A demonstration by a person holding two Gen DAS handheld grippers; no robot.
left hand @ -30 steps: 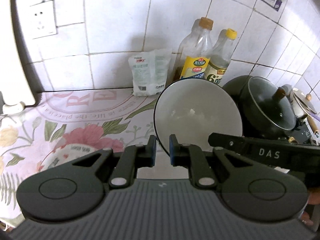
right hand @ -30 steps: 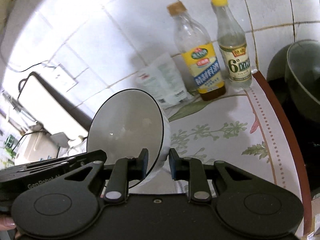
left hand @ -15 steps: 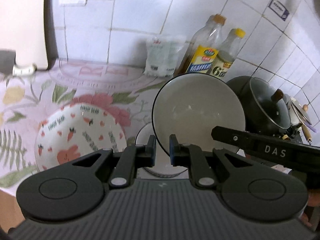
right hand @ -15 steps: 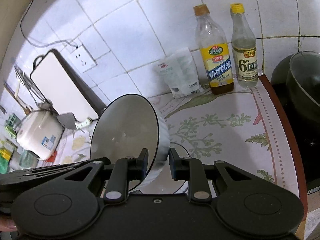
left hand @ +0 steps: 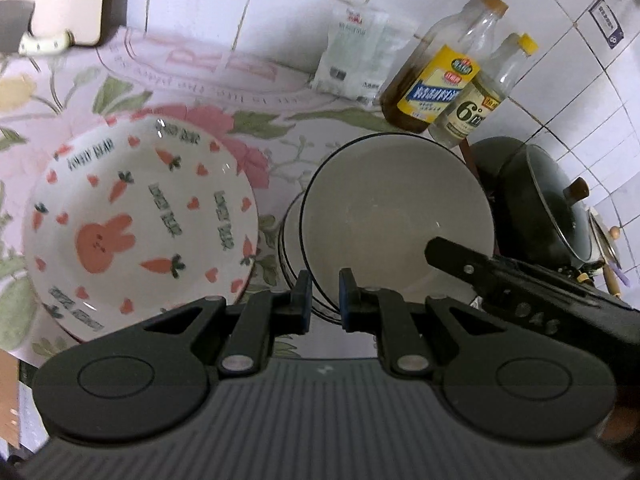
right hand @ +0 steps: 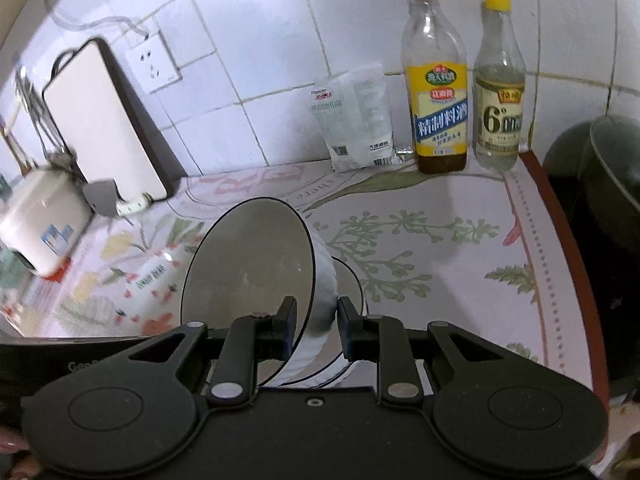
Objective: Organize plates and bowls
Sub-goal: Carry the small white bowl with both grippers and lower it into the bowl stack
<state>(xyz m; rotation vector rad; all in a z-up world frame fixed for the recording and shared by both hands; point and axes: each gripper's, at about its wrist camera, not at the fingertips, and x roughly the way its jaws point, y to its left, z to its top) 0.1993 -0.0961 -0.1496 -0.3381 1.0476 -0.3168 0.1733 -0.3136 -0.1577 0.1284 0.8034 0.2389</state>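
A white bowl [left hand: 396,216] with a thin black rim is held tilted on its side above the worktop [right hand: 440,240], its opening facing the left wrist camera. The left gripper [left hand: 324,300] pinches the bowl's rim at 6 o'clock, one finger on each side of the wall. The right gripper [right hand: 317,326] pinches the same bowl [right hand: 248,280] at its lower edge, one finger inside and one against the ribbed outer wall. In the left view the right gripper's body crosses the bowl's lower right at 4 o'clock.

Directly under the held bowl sits a second black-rimmed bowl [left hand: 290,256], upright on the worktop and mostly hidden; whether the two touch cannot be told. At 9 o'clock of it lies a deep plate [left hand: 140,224] printed with a rabbit, carrots and hearts, its rim just beside the lower bowl. Both bowls and the plate look empty.

At 12 to 1 o'clock, against the tiled wall, stand a white packet [right hand: 356,120], a brown-capped bottle [right hand: 438,80] with dark liquid low in it, and a yellow-capped bottle [right hand: 500,88] of clear liquid. At 3 o'clock, past the worktop's edge, is a dark pot with a glass lid [left hand: 548,208]. At 10 o'clock in the right view are a white appliance [right hand: 40,216] and a leaning board [right hand: 104,120] below a wall socket [right hand: 154,64].
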